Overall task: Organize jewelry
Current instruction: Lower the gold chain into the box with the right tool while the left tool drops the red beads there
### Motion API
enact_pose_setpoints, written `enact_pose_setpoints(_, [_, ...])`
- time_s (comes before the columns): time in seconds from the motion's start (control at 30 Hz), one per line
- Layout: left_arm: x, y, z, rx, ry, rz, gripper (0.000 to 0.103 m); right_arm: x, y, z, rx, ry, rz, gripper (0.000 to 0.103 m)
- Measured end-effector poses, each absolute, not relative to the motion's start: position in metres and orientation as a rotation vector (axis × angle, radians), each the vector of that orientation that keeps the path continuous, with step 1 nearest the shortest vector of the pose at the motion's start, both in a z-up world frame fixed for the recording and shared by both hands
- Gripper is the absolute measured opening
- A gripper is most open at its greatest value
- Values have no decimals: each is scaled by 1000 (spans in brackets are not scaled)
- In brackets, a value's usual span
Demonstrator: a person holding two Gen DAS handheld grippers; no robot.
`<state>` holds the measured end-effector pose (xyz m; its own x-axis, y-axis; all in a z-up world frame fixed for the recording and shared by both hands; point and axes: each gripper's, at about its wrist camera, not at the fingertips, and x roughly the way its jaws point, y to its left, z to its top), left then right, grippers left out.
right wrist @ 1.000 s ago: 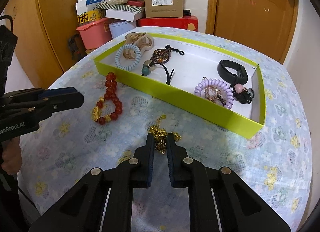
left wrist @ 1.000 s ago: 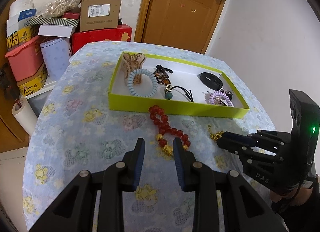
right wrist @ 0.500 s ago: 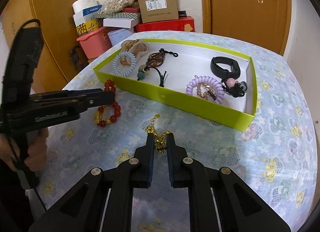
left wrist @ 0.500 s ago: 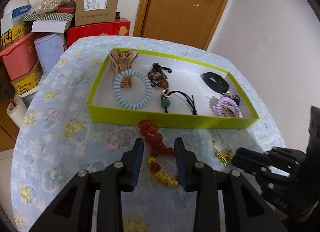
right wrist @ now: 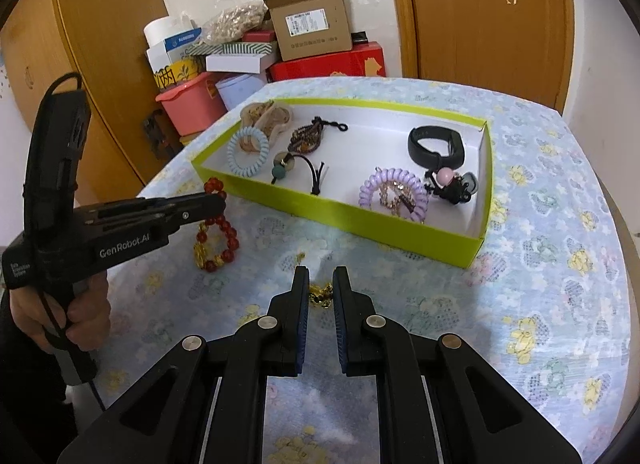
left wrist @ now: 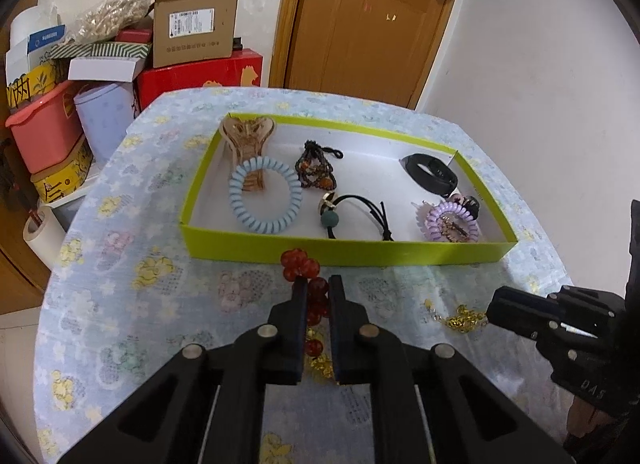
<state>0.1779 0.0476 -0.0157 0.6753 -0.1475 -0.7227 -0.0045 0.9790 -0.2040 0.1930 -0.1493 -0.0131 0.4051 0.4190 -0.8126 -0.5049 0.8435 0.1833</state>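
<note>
On the left, the left gripper (left wrist: 318, 296) has just snapped from wide open a second ago to shut, its fingers (left wrist: 298, 304) now clamped on the red bead bracelet (left wrist: 300, 264). The bracelet lies on the bench (left wrist: 120, 304) just in front of the tray's near wall, a few beads poking out ahead of the tips and its gold charms trailing back between the fingers. In the right wrist view the same gripper (right wrist: 212, 202) pinches the top of the loop while the rest hangs to the cloth, so the bracelet looks gripped but not yet lifted clear.

In the middle sits the green tray (left wrist: 360, 254), already holding a blue coil tie (left wrist: 264, 194), a wooden clip (left wrist: 248, 134), a dark beaded piece (left wrist: 316, 168), a black hair tie (left wrist: 360, 212), a black band (left wrist: 430, 174) and a purple coil tie (left wrist: 452, 222).

On the right, the right gripper (right wrist: 320, 288) is as tightly closed as before on the gold chain (right wrist: 320, 298), which has come up a little off the cloth since a second ago.

With both loose pieces now gripped, I judge that the pick-up is done and what remains is to carry each over the tray's near wall and let go in a bare patch.
</note>
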Motion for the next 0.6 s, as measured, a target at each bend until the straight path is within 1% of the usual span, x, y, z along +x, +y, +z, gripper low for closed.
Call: enact_pose_setpoints(0.6, [153, 39, 21, -158, 759, -116, 10, 191, -151, 39, -107, 892, 604, 12])
